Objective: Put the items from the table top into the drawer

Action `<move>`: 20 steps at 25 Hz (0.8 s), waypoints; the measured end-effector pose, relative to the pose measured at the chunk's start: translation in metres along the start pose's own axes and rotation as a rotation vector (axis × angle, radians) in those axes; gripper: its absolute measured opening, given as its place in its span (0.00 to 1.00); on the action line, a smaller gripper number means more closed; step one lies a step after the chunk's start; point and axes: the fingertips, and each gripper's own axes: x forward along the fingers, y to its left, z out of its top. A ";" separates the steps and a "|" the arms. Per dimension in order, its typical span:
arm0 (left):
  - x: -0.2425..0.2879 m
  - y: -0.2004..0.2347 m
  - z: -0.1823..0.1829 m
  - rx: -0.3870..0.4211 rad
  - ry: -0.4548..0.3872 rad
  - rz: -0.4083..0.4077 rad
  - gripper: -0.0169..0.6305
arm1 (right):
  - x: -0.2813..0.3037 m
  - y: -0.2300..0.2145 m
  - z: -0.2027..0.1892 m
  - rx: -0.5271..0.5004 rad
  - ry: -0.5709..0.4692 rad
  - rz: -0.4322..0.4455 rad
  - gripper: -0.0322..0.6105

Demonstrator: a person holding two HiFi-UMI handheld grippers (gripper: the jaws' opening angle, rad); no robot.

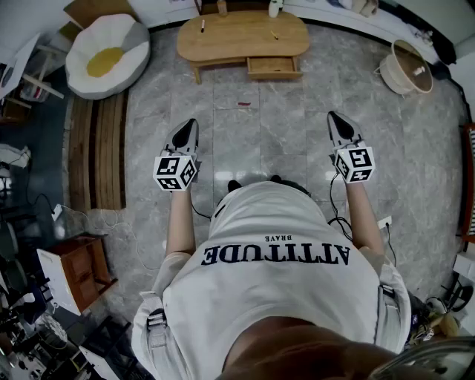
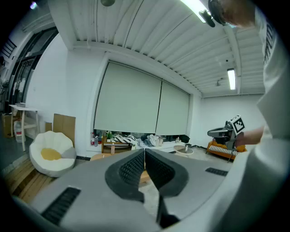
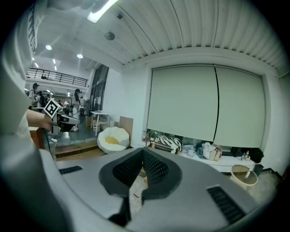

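Note:
A low oval wooden table stands far ahead on the tiled floor. Its drawer sticks out at the front. On the top lie a dark pen-like item and a small thin item; a white bottle and a brown object stand at the back edge. My left gripper and right gripper are held out in front of the person, well short of the table. In the left gripper view the left gripper is shut and empty, as is the right gripper in its own view.
An egg-shaped beanbag sits left of the table and a woven basket to its right. Wooden planks run along the left, with a small wooden stand nearer. A small red scrap lies on the tiles.

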 end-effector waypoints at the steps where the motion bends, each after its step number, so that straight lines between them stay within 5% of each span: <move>1: 0.000 0.000 0.000 -0.001 0.000 0.000 0.06 | 0.000 0.000 0.000 0.000 -0.001 0.001 0.08; 20: -0.009 0.013 -0.006 -0.014 0.000 -0.010 0.06 | -0.002 0.015 0.004 0.020 -0.006 -0.018 0.08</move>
